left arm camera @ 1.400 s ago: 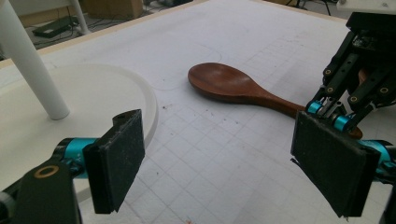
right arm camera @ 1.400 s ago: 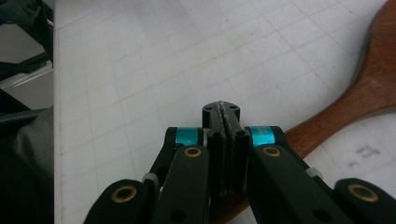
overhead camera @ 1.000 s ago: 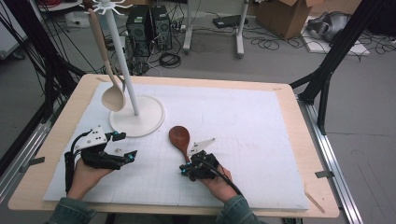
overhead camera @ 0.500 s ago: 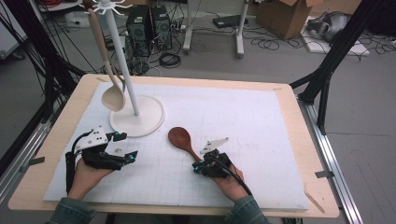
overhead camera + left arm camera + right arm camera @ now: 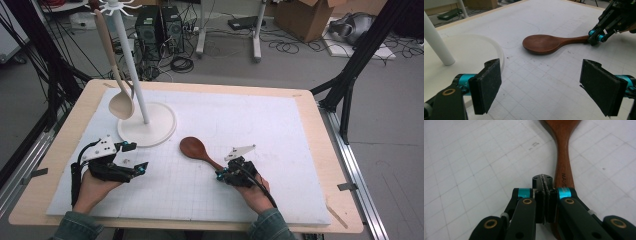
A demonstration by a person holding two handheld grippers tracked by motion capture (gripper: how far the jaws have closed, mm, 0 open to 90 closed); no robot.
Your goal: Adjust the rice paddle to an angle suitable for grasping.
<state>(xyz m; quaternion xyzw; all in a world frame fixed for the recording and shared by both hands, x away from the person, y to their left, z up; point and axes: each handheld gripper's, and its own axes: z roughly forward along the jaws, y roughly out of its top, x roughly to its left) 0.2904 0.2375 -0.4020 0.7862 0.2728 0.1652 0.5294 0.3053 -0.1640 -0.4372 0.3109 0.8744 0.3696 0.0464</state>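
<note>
The high view looks forward and down over the whole tabletop [image 5: 320,150] from its near edge. Both gripper views sit low and close to the mat, sharing the brown spoon [image 5: 544,43] lying mid-tabletop.

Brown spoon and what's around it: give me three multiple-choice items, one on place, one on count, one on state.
1. Where is the brown spoon?
A. flat on the white mat
B. hung on the stand
C. on the floor

2. How many spoons are there?
A. one
B. two
C. three

3. How is the left hand-held gripper?
A. open and empty
B. shut on the brown spoon
C. shut on the stand's pole

Answers:
1 A: the high view shows it lying on the mat, right of the stand's base.
2 B: there is the brown spoon, and a pale spoon hanging from the stand.
3 A: its pads stand wide apart over bare mat.
</note>
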